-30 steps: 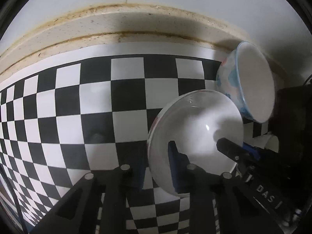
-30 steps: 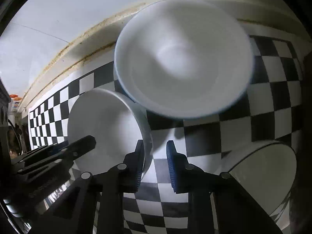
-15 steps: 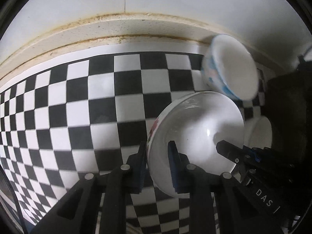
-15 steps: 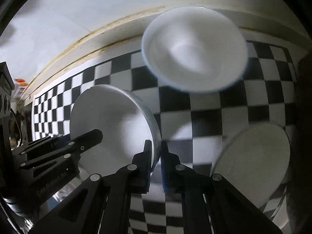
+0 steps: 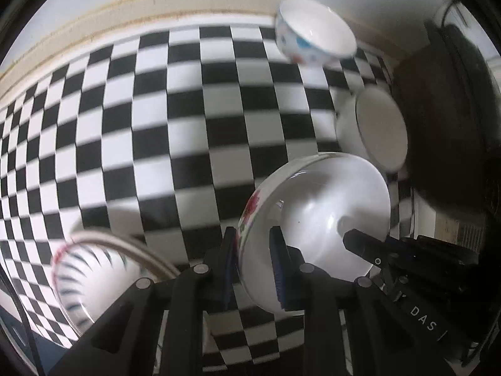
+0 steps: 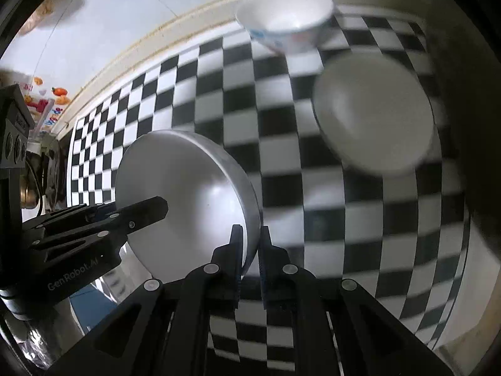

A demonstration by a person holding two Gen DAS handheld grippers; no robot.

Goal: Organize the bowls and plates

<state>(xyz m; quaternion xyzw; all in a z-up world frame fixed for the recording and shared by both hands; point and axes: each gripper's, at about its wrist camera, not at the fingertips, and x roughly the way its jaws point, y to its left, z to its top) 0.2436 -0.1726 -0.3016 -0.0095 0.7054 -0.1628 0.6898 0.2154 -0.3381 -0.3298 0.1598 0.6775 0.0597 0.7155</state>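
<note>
Both grippers hold one white bowl with a red flower print above the checkered cloth. My left gripper is shut on its near rim; my right gripper is shut on the opposite rim, where the bowl shows its plain white inside. Each gripper's fingers show across the bowl in the other's view. A blue-patterned bowl stands at the far edge, also in the right wrist view. A white bowl sits near it, blurred in the right wrist view.
A bowl with dark stripes and a red rim sits at the left wrist view's lower left. The black-and-white checkered cloth covers the counter up to a beige wall ledge. A dark appliance stands at the right.
Both grippers have pulled back and lifted with the flowered bowl. The far bowls look smaller and farther away, and the striped bowl has come into the left wrist view.
</note>
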